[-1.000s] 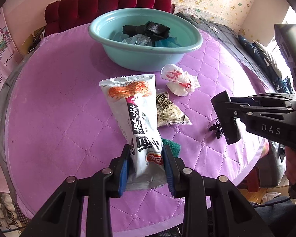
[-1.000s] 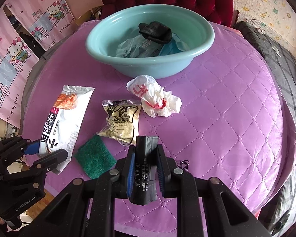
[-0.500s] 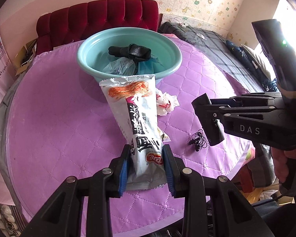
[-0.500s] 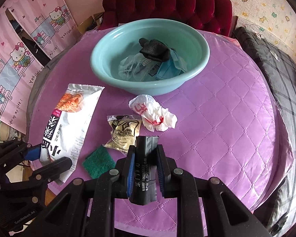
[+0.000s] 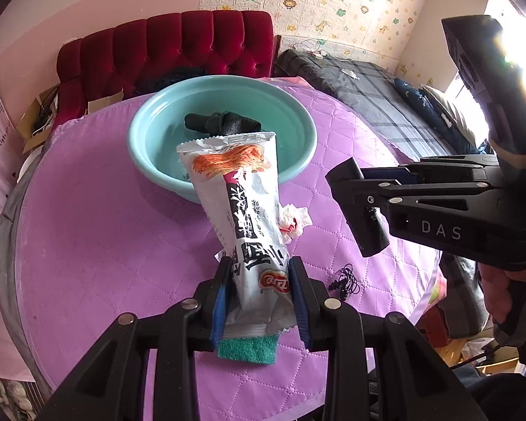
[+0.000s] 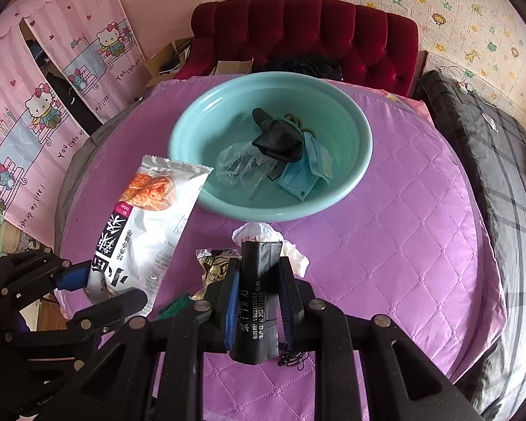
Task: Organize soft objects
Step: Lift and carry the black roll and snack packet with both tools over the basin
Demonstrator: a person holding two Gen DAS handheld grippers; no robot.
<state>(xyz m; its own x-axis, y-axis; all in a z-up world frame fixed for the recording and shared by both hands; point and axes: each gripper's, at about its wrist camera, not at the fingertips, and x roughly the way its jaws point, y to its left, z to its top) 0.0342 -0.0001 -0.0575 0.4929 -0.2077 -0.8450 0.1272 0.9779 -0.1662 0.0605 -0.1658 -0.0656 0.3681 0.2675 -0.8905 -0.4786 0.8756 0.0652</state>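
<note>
Above the purple-quilted bench (image 5: 98,231), we hold the white snack packet (image 5: 249,210) clenched in the left gripper (image 5: 259,298) and a black pouch (image 6: 257,294) in the right gripper (image 6: 257,301); slick film may slip short of the teal basin (image 6: 354,175).

One basin (image 6: 363,161), three packets (image 6: 147,231) (image 6: 256,280) (image 6: 215,266), one sponge (image 5: 247,347), one tissue (image 5: 294,219).
</note>
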